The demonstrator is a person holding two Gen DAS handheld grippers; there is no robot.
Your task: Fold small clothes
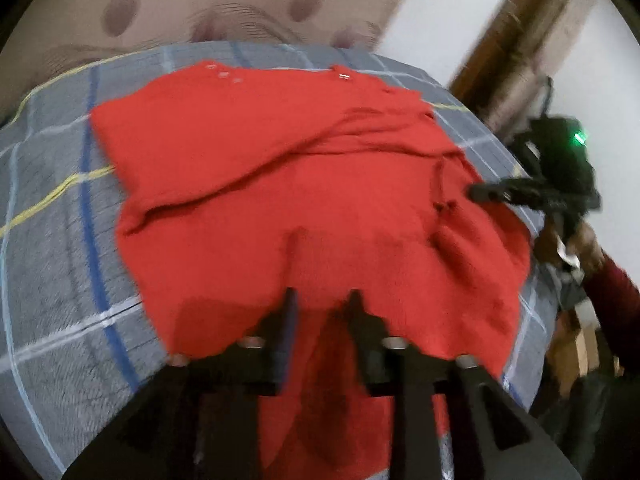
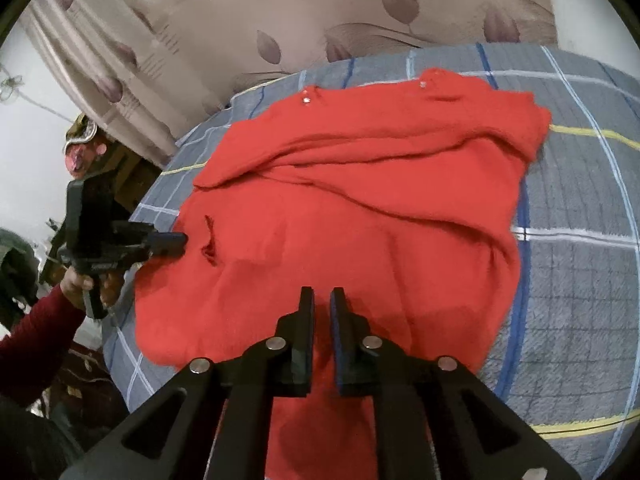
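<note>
Under both grippers, the red garment [image 1: 300,184] lies on the bed [image 1: 60,240]. The left gripper [image 1: 320,304] and right gripper [image 2: 322,300] are slightly open, holding nothing. A thin pinch could slip and spoil the fold.

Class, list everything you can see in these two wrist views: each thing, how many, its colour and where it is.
red garment: one, red, spread rumpled on the bed, small shiny buttons at its far edge
checked bed cover: one, grey with blue, white and yellow lines, under the garment
curtain: one, beige with leaf print, behind the bed
left gripper: black, fingers apart over the garment's near edge
right gripper: black, fingers with a narrow gap between them, over the garment's near edge
</note>
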